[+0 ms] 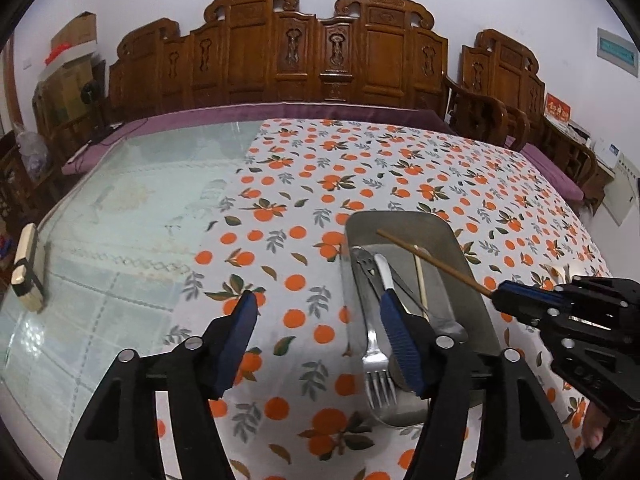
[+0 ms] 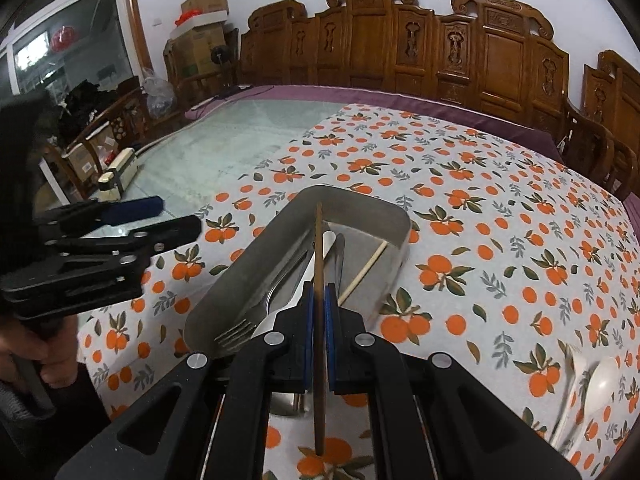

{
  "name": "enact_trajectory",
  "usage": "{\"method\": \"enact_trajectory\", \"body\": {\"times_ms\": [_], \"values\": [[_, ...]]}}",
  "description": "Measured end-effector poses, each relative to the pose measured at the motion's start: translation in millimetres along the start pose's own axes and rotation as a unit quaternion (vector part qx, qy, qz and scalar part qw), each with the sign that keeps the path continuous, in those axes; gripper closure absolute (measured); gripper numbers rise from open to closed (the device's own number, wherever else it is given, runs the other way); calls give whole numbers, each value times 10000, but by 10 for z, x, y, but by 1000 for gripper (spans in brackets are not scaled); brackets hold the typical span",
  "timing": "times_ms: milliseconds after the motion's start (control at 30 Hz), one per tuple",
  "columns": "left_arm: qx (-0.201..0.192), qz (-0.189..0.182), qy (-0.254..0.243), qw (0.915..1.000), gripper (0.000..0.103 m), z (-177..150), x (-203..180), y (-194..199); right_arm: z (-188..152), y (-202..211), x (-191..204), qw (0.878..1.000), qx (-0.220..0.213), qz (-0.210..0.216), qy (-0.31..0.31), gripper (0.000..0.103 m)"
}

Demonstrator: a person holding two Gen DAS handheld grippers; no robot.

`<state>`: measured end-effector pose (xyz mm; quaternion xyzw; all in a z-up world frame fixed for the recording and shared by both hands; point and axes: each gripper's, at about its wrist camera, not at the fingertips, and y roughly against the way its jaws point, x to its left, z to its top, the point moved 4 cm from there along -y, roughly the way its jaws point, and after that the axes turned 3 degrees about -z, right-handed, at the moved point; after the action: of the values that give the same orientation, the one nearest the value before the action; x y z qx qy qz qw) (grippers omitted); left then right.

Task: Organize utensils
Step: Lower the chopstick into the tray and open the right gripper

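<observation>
The right gripper (image 2: 318, 320) is nearest to its camera, and its blue pads are pressed together on a dark wooden chopstick (image 2: 319, 248). The grip sits near the middle of the stick, so one end reaches forward over the metal tray (image 2: 256, 252) and the other end hangs behind the jaws, above the cloth. This hold probably keeps the stick balanced while it is carried over the tray.

The tray stands on the orange-patterned tablecloth (image 2: 480, 208). Inside it lie a fork (image 2: 236, 332), some other steel utensils and a pale chopstick (image 2: 362, 274), which leans toward the far right corner. All lie roughly along the long side, likely so that more pieces fit in.

The left gripper (image 1: 316, 336) hangs over the tray's left edge with its jaws apart and nothing between them; the fork (image 1: 376, 372) lies below its right finger. It appears free to fetch another piece.

Two white ceramic spoons (image 2: 592, 384) lie on the cloth to the right, well apart from the tray, not yet sorted. The dark chopstick seems ready to be laid down beside the pale one.
</observation>
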<state>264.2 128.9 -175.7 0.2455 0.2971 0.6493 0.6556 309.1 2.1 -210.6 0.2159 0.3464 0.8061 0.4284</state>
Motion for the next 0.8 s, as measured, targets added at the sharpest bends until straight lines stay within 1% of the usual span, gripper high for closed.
{"method": "enact_trajectory", "body": {"times_ms": [33,100,133,267,367,433,633,733,767,800], "values": [[-6,14,0,10000,38,4,12,4,11,-42,13,10000,32,-47,10,97],[-18,32,-6,10000,29,11,20,9,33,-109,26,9999,69,-117,14,97],[-36,37,-16,10000,28,15,21,13,46,-151,33,9999,90,-143,13,97],[-10,72,-37,10000,26,8,33,-11,89,-299,9,9996,152,-201,-96,97],[4,126,-19,9999,23,0,51,-23,91,-405,5,9994,232,-127,-209,97],[-6,95,-4,10000,23,-1,52,-15,83,-445,13,9993,263,-121,-224,97],[-24,60,-18,10000,23,5,31,1,21,-490,43,9987,353,96,-342,96],[-31,50,-11,10000,23,8,27,4,-7,-510,77,9978,411,347,-397,95],[-43,47,-13,10000,23,8,28,6,-20,-522,92,9977,444,365,-361,95],[-53,47,-15,10000,23,9,28,9,-26,-519,100,9982,422,293,-301,95]]}}
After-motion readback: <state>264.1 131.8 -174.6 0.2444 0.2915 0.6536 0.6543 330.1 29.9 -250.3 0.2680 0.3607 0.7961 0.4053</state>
